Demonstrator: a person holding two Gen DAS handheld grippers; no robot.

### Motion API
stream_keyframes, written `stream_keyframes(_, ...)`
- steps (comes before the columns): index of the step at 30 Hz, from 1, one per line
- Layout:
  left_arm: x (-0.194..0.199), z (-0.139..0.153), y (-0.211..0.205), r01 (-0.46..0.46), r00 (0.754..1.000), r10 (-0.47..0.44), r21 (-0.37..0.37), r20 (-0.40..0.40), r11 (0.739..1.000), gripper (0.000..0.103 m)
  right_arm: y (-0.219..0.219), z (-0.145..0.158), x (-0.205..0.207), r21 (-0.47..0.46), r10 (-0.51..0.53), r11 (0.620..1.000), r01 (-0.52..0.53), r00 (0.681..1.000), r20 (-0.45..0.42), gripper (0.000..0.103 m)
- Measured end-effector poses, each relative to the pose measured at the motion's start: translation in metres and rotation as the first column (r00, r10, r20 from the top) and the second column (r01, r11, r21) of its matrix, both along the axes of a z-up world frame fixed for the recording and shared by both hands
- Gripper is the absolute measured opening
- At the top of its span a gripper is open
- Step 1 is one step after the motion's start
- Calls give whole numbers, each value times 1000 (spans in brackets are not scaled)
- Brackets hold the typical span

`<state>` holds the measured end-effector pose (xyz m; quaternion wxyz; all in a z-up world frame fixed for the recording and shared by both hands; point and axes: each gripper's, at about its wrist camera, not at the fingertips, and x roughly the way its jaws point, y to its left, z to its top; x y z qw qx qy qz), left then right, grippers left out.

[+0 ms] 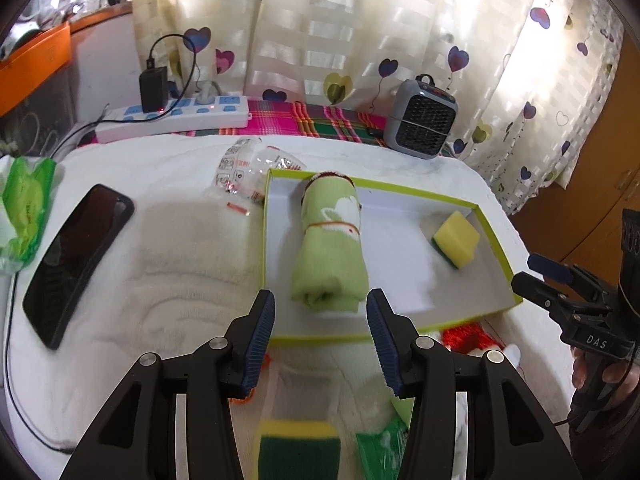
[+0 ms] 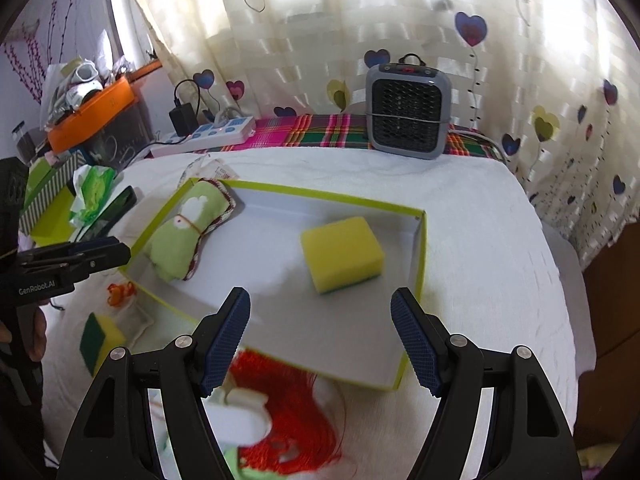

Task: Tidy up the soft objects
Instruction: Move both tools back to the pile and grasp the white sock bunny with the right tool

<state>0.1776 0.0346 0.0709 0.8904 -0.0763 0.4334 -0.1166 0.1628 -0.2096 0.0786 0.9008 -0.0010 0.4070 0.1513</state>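
both jaws released above the box

box point(image 1: 280, 334) with the lime rim sits on the white towel point(image 1: 168, 280) that covers the bench, and two soft things already lie inside it. rolled green cloth point(image 1: 330, 248) rests along the box's left end, tied round with a thin cord. yellow sponge point(image 2: 342, 254) lies apart from it toward the box's right end, green scouring side down. left gripper point(image 1: 320, 322) hovers just above the near end of the green cloth, jaws spread to either side of it and not pressing on it, nothing gripped. right gripper point(image 2: 320, 320) hangs over the near edge of the box, jaws wide and empty, yellow sponge beyond them. outside the box, on the towel: second sponge point(image 2: 100, 338) with its green face showing, and a red tasselled thing point(image 2: 288, 412) just beneath the right gripper, blurred. phone point(image 1: 76, 264) lies flat to the left, well away from the box. small grey heater point(image 2: 408, 110) stands at the back by the curtain.
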Motion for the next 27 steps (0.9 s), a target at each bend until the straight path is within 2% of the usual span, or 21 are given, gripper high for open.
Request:
stream_keyframes(9,-36,2,2,4,1000,-3,-44,20,999,47,-6,-6,-48,78,-57,995,55,998,22,73)
stream_keyframes(15,-53,0,5,2,999,1,-65,32,998,47,-7,-19,-73,127,-81,989,81,997,-8,73)
stream_keyframes(18,-63,1,2,0,998,1,-26,60,1000,47,-5,-21,-83,130,-85,988,86,996,-9,73)
stream_keyframes(24,-75,-4,-2,38,998,-35,-41,58,998,47,10,-21,-101,154,-55,987,53,998,11,73)
stream_keyframes(25,-77,-6,-4,45,998,-42,-40,56,998,47,14,-22,-102,153,-44,987,42,999,8,72)
stream_keyframes(27,-81,-7,-5,53,997,-51,-36,57,998,47,19,-25,-103,155,-30,987,29,1000,3,52)
